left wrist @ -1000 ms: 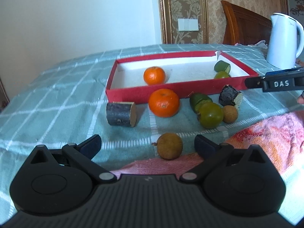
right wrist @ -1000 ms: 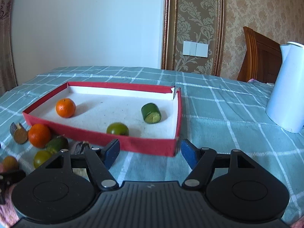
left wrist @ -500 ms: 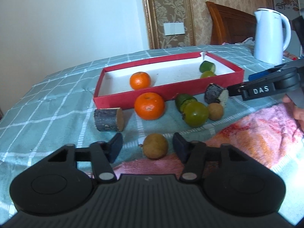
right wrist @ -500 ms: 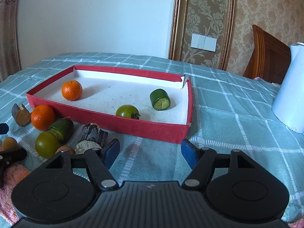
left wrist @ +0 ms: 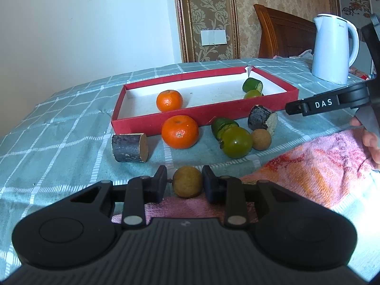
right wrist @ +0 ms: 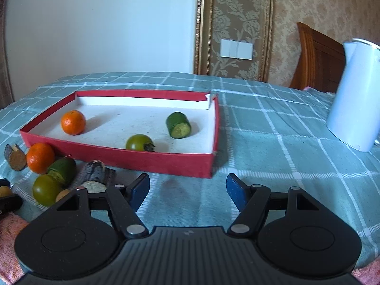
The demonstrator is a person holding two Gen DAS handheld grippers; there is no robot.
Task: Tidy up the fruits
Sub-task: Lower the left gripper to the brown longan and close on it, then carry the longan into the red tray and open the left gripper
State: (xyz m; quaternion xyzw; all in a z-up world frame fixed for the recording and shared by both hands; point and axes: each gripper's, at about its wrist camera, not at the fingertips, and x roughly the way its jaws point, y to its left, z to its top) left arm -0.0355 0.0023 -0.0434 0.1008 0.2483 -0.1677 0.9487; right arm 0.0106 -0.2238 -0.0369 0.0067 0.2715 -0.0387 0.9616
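The left gripper (left wrist: 187, 181) is clamped on a small brown fruit (left wrist: 187, 181) at the edge of a pink towel (left wrist: 320, 166), near the red tray (left wrist: 204, 116). The right gripper (right wrist: 187, 191) hangs with its jaws apart and nothing between them, just before the tray's near corner. An orange (right wrist: 73, 122), a green tomato (right wrist: 139, 142) and a cucumber piece (right wrist: 178, 125) lie in the tray.

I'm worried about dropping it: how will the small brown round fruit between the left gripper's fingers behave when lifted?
The small brown fruit looks light, so the left gripper should lift it easily. It is round with a thin stem, so it may pivot between the pads. If dropped on the tablecloth, it would probably roll; the pink towel might stop it.
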